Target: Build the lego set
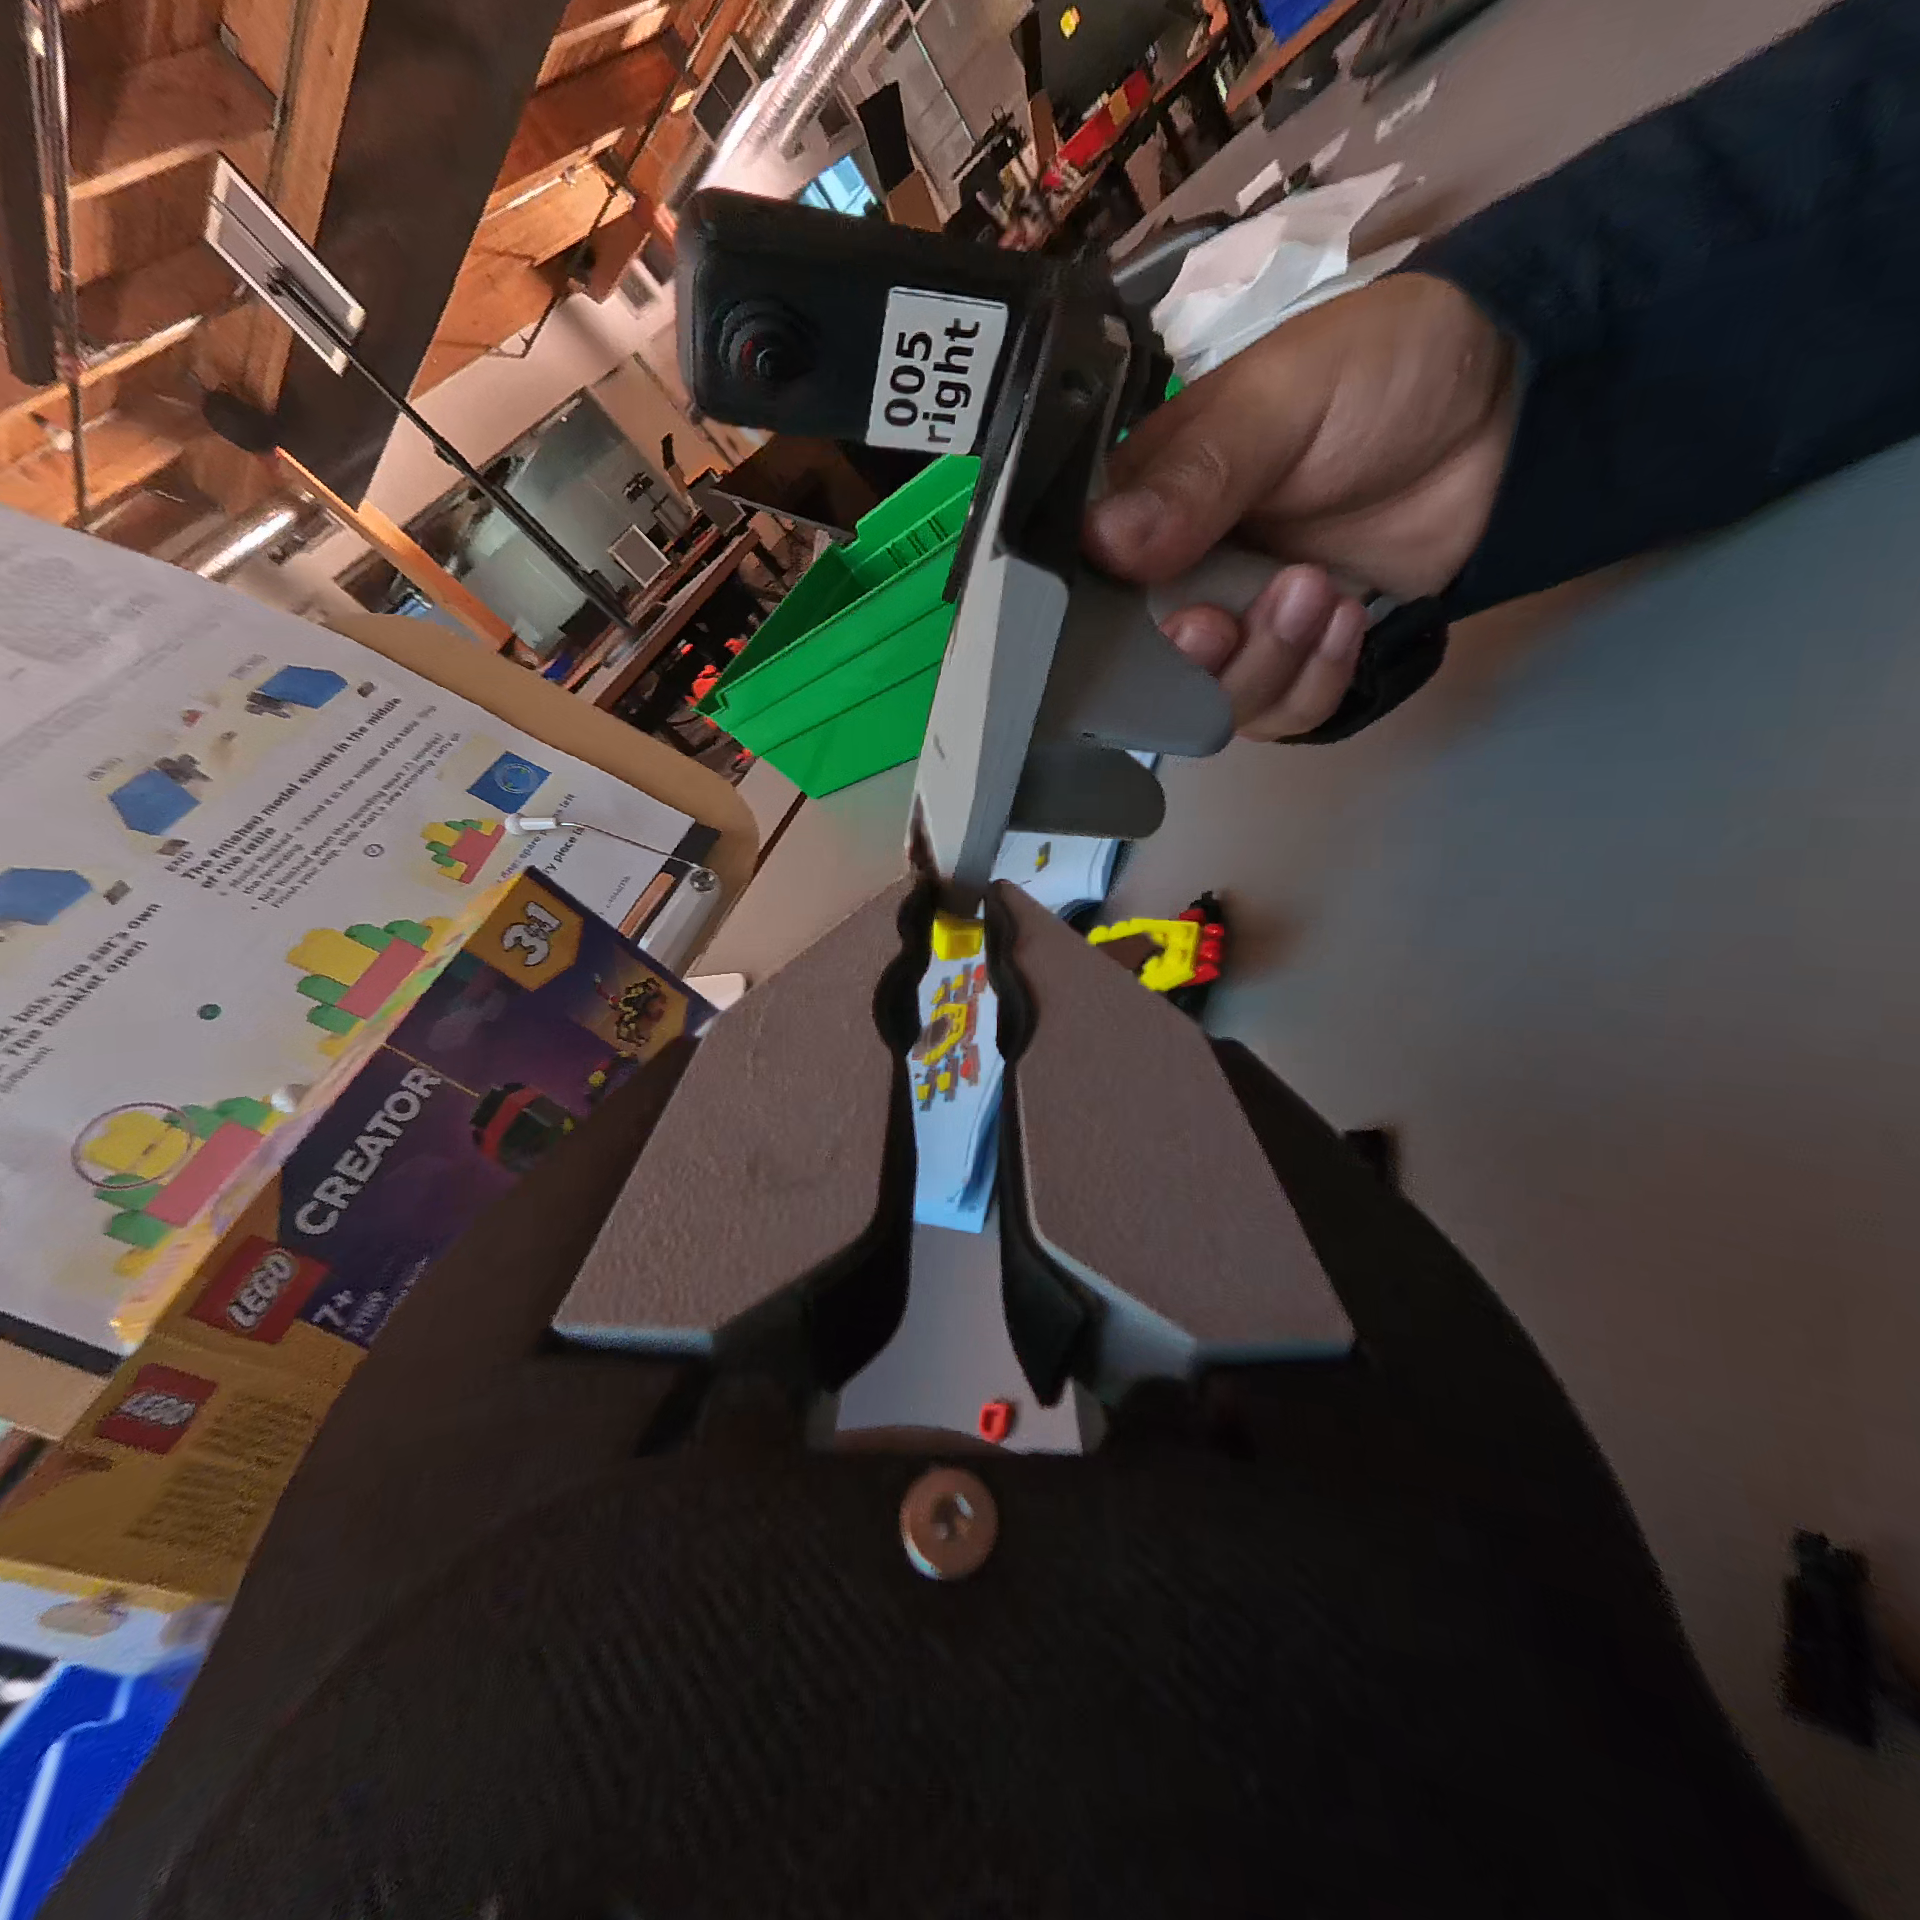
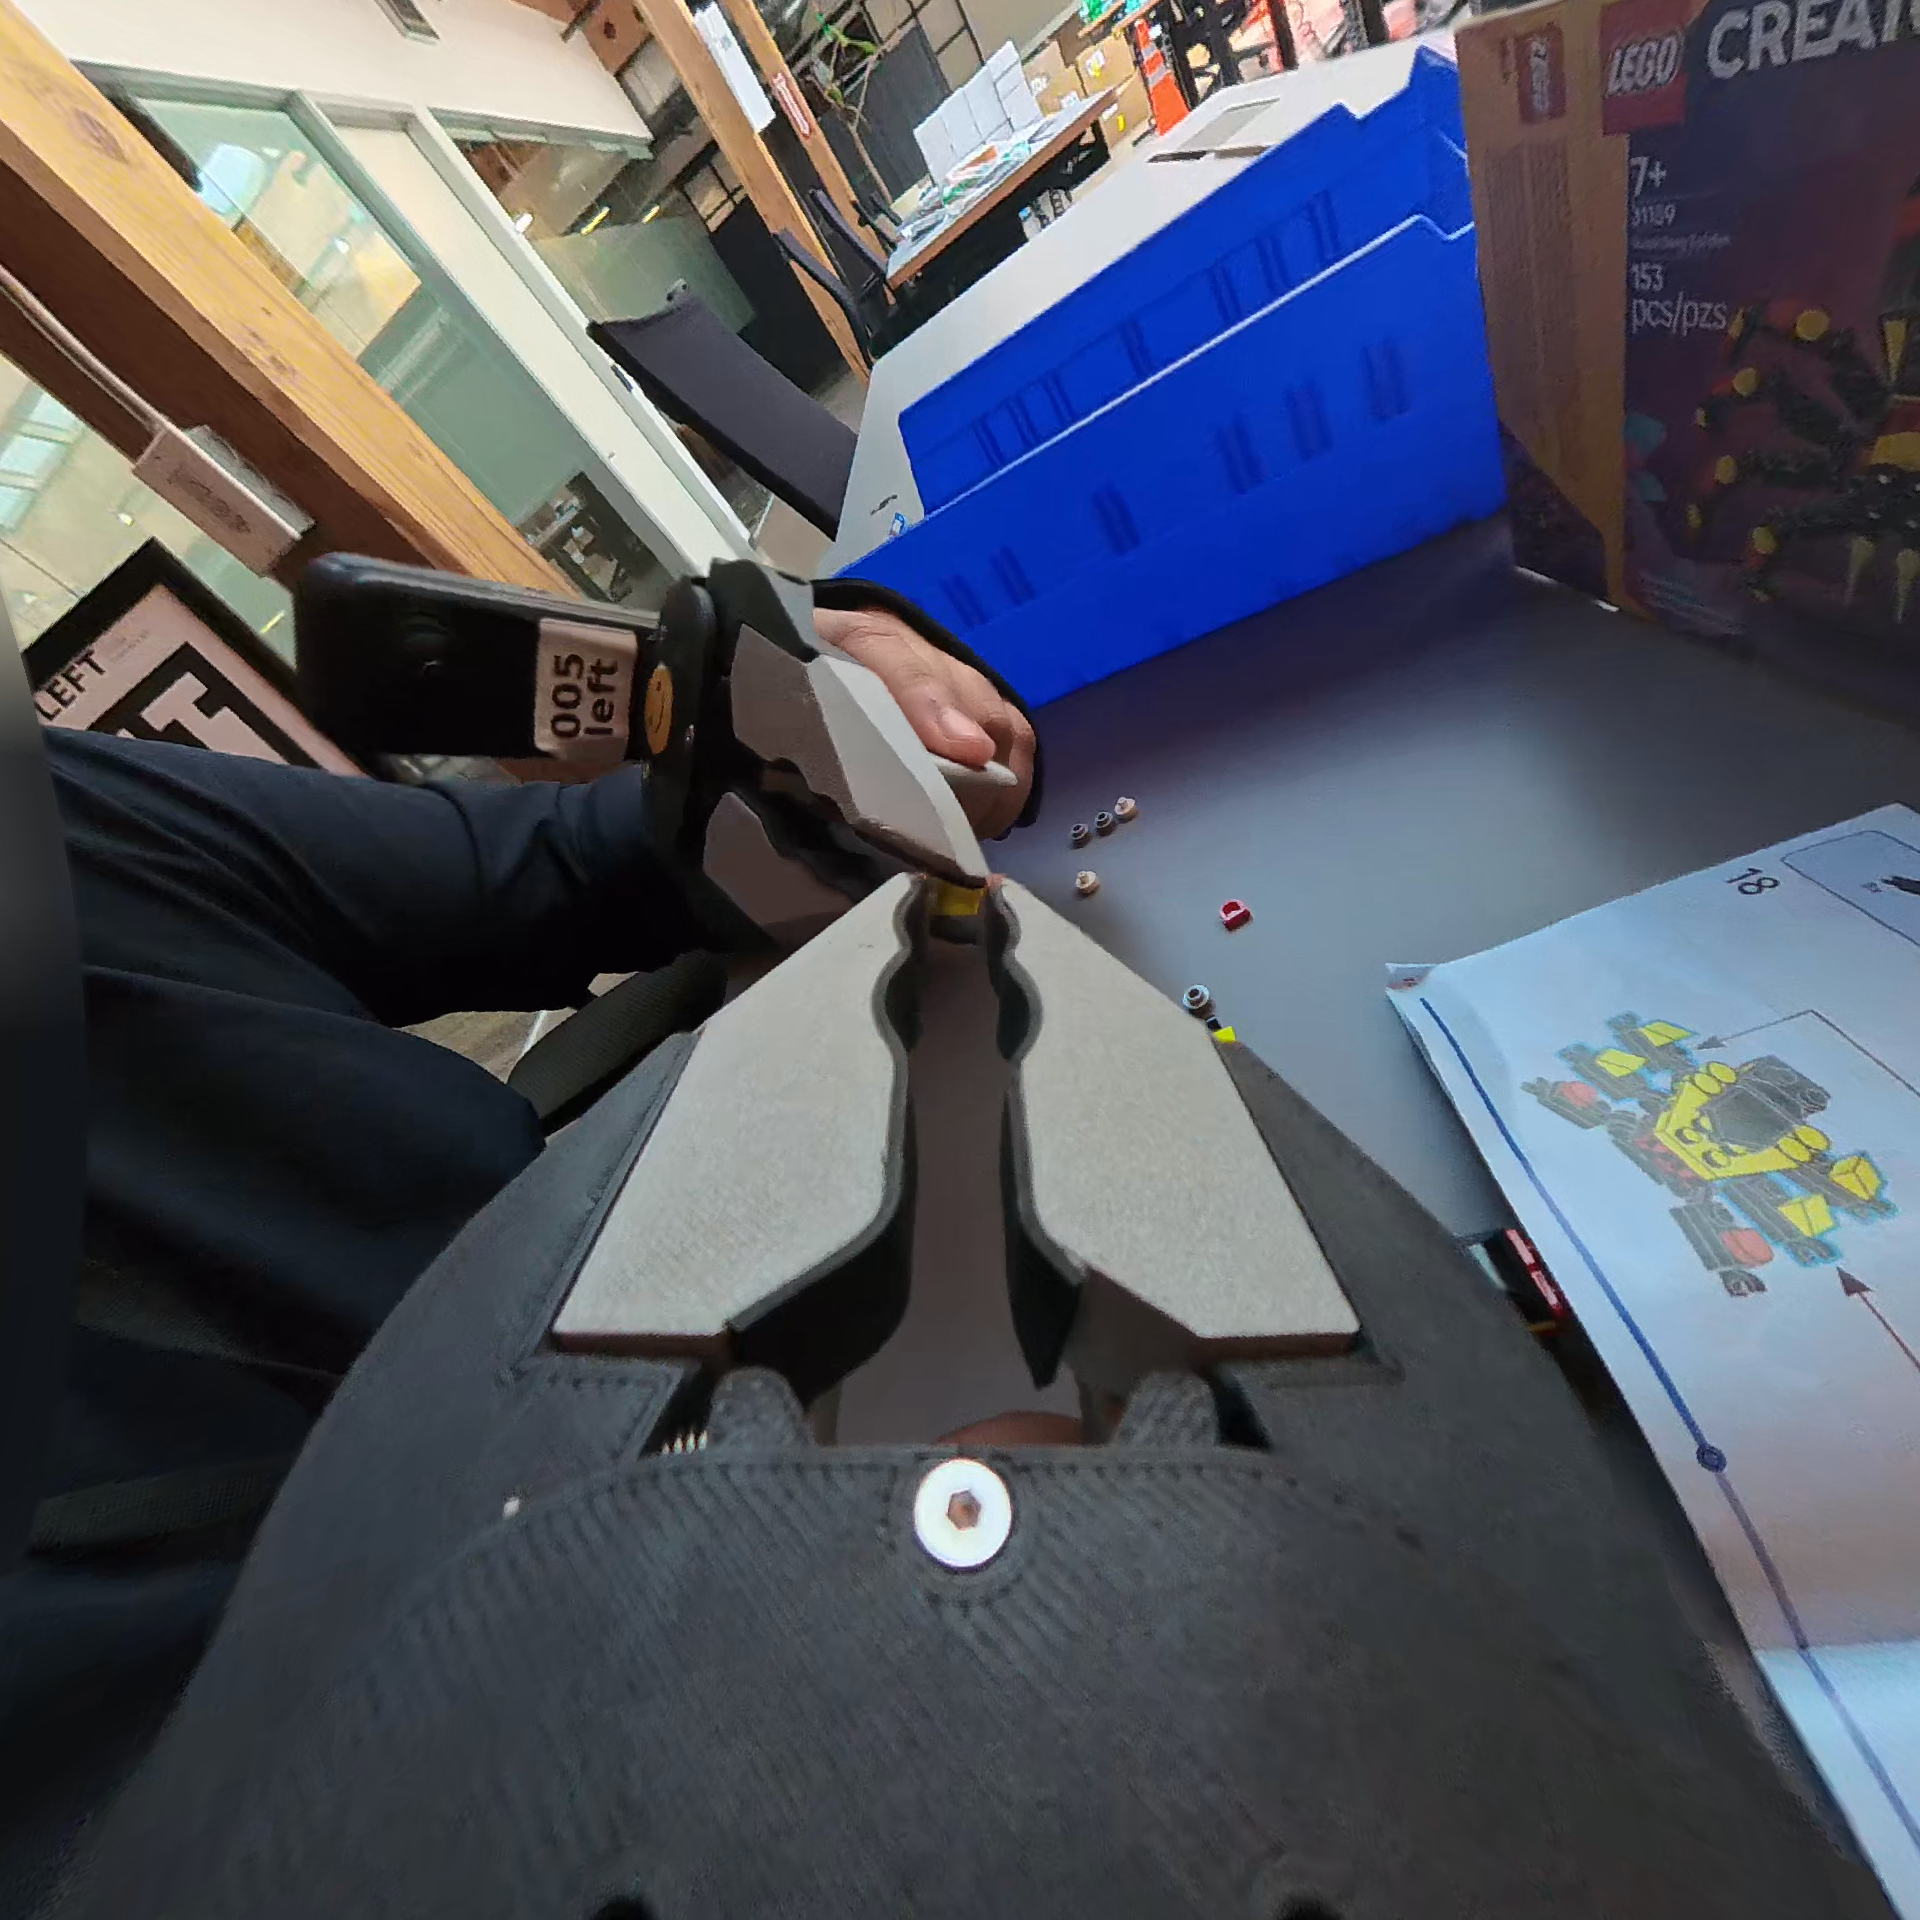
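In the left wrist view my left gripper (image 1: 956, 925) is shut on a small yellow brick (image 1: 957, 937) held above the grey table. My right gripper (image 1: 940, 883) comes down from above and its closed tips meet the same brick. In the right wrist view my right gripper (image 2: 954, 896) pinches the yellow brick (image 2: 954, 902) at its tips, and the left gripper (image 2: 971, 878) touches it from the upper left. A part-built yellow, black and red model (image 1: 1164, 951) lies on the table beyond. The open instruction booklet (image 2: 1714, 1195) lies to the right.
The Lego box (image 2: 1766, 312) stands at the back right, next to stacked blue bins (image 2: 1195, 416). A green bin (image 1: 852, 665) is behind the right gripper. A loose red piece (image 2: 1233, 914) and small round studs (image 2: 1103, 821) lie on the table. A printed sheet on a clipboard (image 1: 208, 831) stands left. Left and right tips are no more than a few centimetres apart. Both grippers' tips are roughly 12 cm from the loose red piece (image 2: 1233, 914). My left wrist view (image 1: 1001, 1422) looks at it from another angle.
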Tool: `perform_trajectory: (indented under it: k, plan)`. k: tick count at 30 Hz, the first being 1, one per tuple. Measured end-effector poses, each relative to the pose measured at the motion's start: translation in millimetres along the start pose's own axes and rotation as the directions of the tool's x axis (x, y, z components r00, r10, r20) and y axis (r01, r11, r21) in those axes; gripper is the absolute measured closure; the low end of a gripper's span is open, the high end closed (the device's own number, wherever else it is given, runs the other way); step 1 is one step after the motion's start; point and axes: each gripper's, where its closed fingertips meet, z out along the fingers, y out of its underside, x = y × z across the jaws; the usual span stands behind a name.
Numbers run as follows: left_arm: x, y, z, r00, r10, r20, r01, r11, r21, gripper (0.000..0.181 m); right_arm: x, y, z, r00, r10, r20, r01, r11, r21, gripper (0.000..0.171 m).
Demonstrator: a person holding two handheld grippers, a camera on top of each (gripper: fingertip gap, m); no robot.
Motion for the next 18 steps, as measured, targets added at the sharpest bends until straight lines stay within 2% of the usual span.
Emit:
perform_trajectory:
  k: [4, 6, 9, 12, 14, 16, 18]
  plan:
    - [-11.1, -4.1, -5.8, 0.975, -0.213, -0.054, 0.216, 0.975, 0.053, 0.174, -6.5, -7.5, -10.5, 0.998, -0.036, 0.048, 0.035, 0.999, 0.021, 0.169]
    - [-15.9, -8.8, -10.4, 0.947, -0.305, -0.1, 0.314, 0.945, 0.091, 0.174, -5.4, -9.2, -13.4, 0.998, -0.045, 0.04, 0.044, 0.999, 0.022, 0.165]
    - [-11.3, -16.6, -15.1, 0.84, -0.477, -0.258, 0.513, 0.853, 0.095, 0.175, -5.4, -14.4, -19.3, 0.992, -0.123, 0.005, 0.123, 0.992, 0.033, 0.161]
    - [-6.7, -25.3, -20.5, 0.664, -0.618, -0.421, 0.701, 0.71, 0.063, 0.175, -14.1, -17.7, -23.9, 0.955, -0.293, -0.034, 0.294, 0.956, 0.019, 0.158]
    - [-0.3, -33.2, -27.0, 0.479, -0.682, -0.552, 0.814, 0.581, -0.011, 0.175, -28.3, -13.1, -22.8, 0.894, -0.447, -0.032, 0.447, 0.895, -0.017, 0.164]
    - [-7.5, -41.2, -31.8, 0.314, -0.713, -0.627, 0.902, 0.43, -0.038, 0.175, -38.9, -4.2, -17.3, 0.799, -0.6, -0.048, 0.595, 0.799, -0.083, 0.16]
    - [-17.6, -42.5, -34.9, 0.177, -0.723, -0.667, 0.954, 0.292, -0.063, 0.175, -42.0, 0.4, -9.8, 0.664, -0.739, -0.113, 0.724, 0.673, -0.149, 0.155]
